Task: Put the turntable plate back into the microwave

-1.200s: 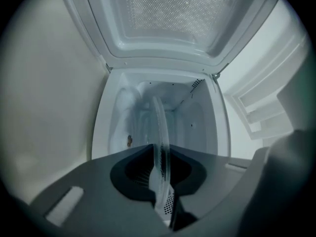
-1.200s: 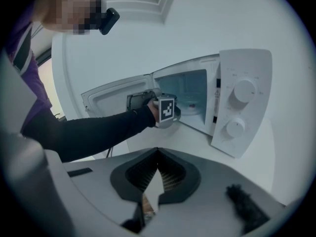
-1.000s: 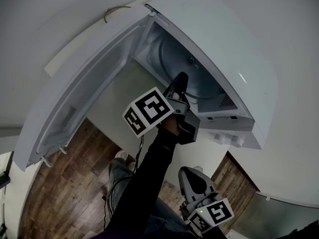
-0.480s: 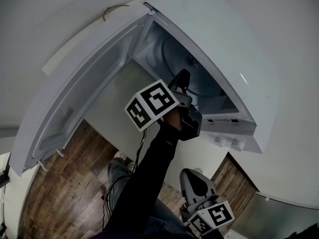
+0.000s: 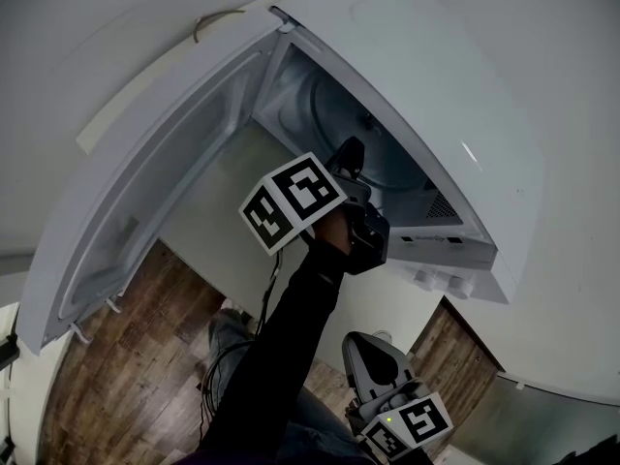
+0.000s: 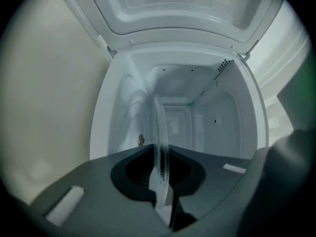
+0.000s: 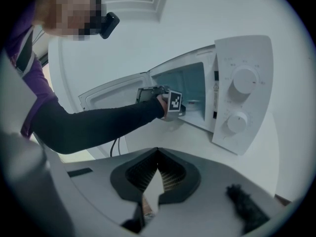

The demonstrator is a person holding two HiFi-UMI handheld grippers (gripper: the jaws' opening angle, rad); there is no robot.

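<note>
1. Two tongs: nearest, the right gripper, jaws pressed together on nothing, hangs well apart from the microwave.
2. Farther, the left gripper is clamped on the rim of the glass turntable plate, at the mouth of the cavity.
3. Plate extends edge-on straight ahead into the cavity; what looks like the drive hub lies beside its face, farther in.
4. Only the left gripper view shows that hub.

Microwave door cut off at top.

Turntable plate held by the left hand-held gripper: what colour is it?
The round glass turntable plate is clear, colourless; best in the left gripper view.
</note>
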